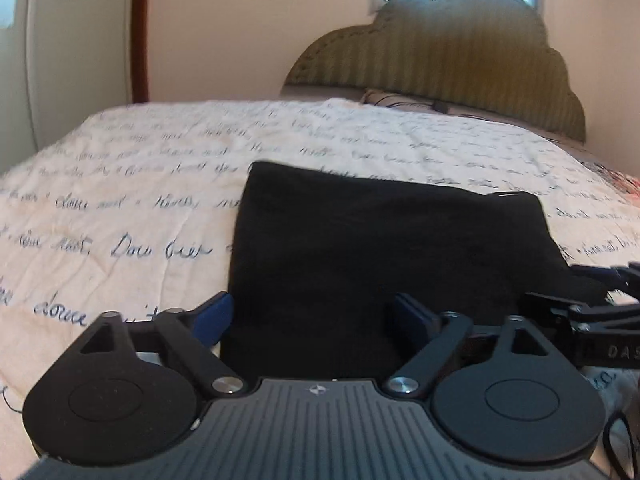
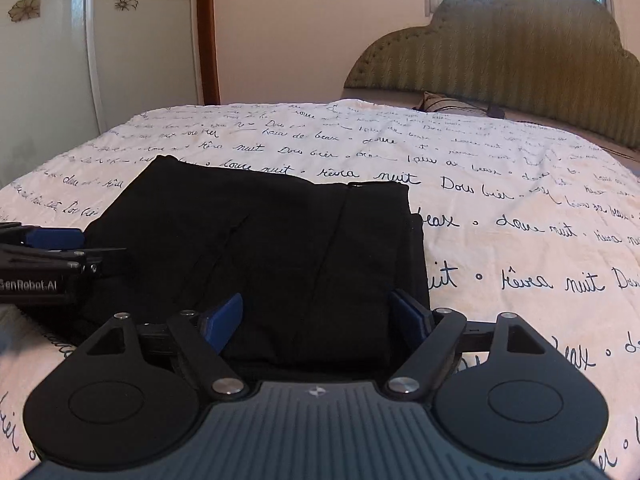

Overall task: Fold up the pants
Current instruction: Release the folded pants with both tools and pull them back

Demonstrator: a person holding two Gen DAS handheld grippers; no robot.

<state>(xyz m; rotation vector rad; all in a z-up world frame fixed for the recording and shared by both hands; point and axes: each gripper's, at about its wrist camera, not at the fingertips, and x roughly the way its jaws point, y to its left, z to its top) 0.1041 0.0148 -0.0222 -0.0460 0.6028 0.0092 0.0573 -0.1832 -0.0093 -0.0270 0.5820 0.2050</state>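
Black pants (image 1: 384, 248) lie folded into a flat rectangle on the bed; they also show in the right wrist view (image 2: 272, 248). My left gripper (image 1: 312, 320) is open, its blue pads (image 1: 212, 318) just above the near left edge of the pants. My right gripper (image 2: 320, 320) is open over the near right edge, blue pads (image 2: 224, 320) wide apart. Each gripper shows in the other's view: the right one at the right edge (image 1: 592, 312), the left one at the left edge (image 2: 48, 256). Neither holds cloth.
A white bedspread with dark script (image 2: 500, 220) covers the bed. A green padded headboard (image 2: 520, 60) stands at the far right, with a pillow and a cable (image 1: 420, 102) below it. A wardrobe (image 2: 60, 60) stands at the left.
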